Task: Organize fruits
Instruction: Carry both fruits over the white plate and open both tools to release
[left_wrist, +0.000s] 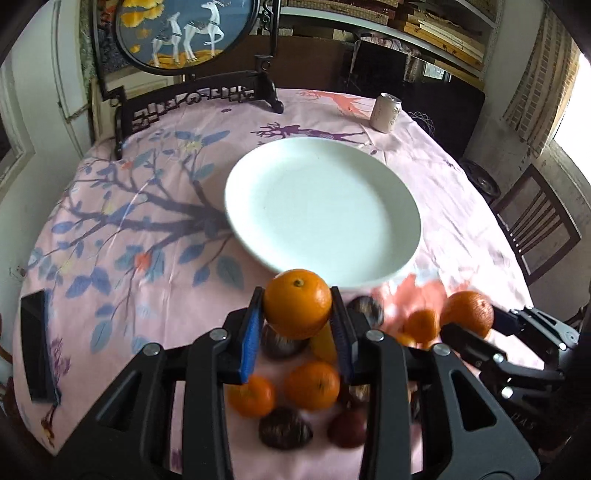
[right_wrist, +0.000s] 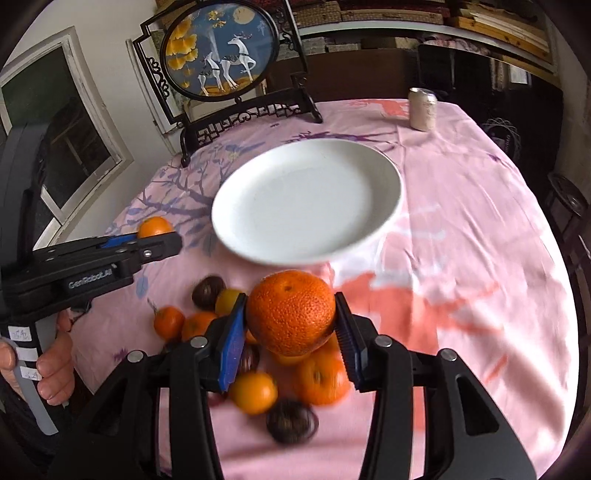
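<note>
Left gripper (left_wrist: 297, 325) clamps a smooth round orange (left_wrist: 297, 302), right gripper (right_wrist: 291, 332) clamps a pebbly orange (right_wrist: 291, 312), empty white round plate (left_wrist: 391, 192) straight ahead of both, mid-table.

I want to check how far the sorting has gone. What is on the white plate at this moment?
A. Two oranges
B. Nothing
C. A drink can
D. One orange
B: the white plate shows only bare surface in both views, while each gripper, left gripper and right gripper, holds an orange above the pile, short of the plate.
</note>
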